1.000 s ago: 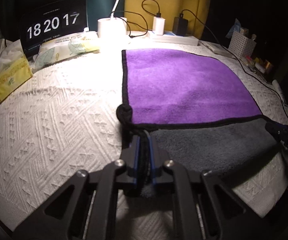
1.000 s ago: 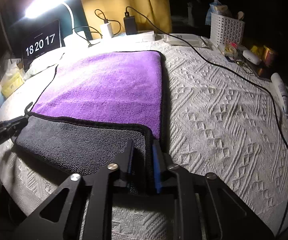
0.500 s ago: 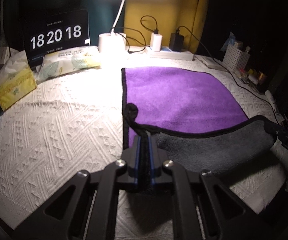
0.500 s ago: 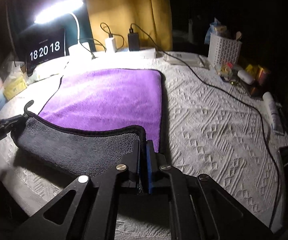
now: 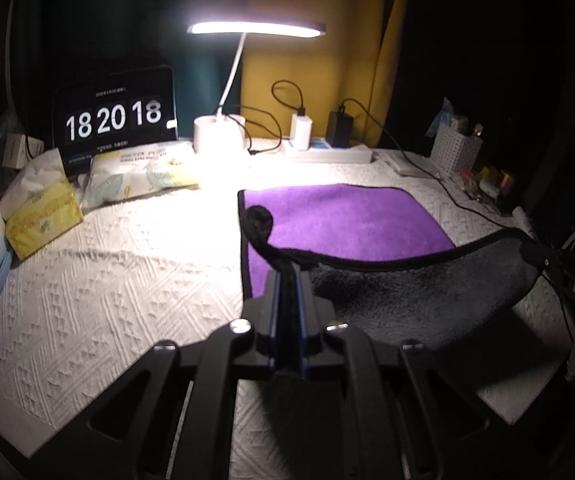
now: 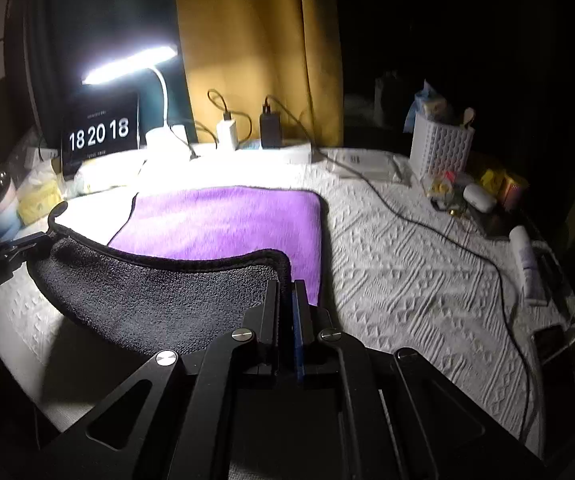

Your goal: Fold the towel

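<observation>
Towel (image 5: 343,220) (purple face up, grey underside) lies on the white bedspread (image 5: 107,280), its near edge lifted. Left gripper (image 5: 287,276) pinches the 9 o'clock corner; right gripper (image 6: 287,284) pinches the 3 o'clock corner. Lamp (image 5: 255,29) at 12 o'clock.

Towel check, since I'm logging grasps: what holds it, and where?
Both grippers hold the towel: left gripper and right gripper each clamp a near corner.

Purple-and-grey towel (image 5: 347,224) edged black, white diamond-textured tablecloth (image 5: 107,288), mustard curtain (image 6: 255,60)
</observation>
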Available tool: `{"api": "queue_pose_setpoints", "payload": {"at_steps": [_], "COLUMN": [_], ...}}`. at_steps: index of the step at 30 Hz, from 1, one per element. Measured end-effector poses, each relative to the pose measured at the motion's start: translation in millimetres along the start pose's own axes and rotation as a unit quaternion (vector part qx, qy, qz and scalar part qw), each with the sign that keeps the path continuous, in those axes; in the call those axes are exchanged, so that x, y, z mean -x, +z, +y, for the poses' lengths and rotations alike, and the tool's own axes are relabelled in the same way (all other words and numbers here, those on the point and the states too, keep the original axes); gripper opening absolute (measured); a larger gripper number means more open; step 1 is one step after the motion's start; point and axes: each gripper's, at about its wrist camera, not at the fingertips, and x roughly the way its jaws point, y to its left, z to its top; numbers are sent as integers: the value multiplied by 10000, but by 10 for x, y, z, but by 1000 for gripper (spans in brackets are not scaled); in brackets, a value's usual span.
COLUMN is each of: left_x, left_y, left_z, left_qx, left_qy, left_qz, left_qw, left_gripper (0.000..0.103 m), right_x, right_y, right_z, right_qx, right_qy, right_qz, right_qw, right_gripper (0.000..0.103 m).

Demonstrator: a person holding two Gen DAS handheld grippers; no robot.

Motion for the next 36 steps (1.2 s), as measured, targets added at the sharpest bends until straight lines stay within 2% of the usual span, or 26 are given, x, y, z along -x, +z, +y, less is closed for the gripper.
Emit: {"api": "queue_pose_setpoints", "payload": {"at_steps": [16, 36], "left_x": [-9, -347], "left_y": [288, 643], "left_z": [41, 89], "left_qx": [0, -93], "left_qy": [80, 227], "left_qz": [-415, -678], "left_qw": [9991, 9974], "left_gripper": [8, 8], "right_x": [-26, -417], "right_y": [284, 673], "right_z": [-77, -167], "right_qx": [82, 198], "right_qy": [-72, -97], "right_qz": [-375, -529], "right_qw": [9992, 9984], "right_gripper": [6, 6]}}
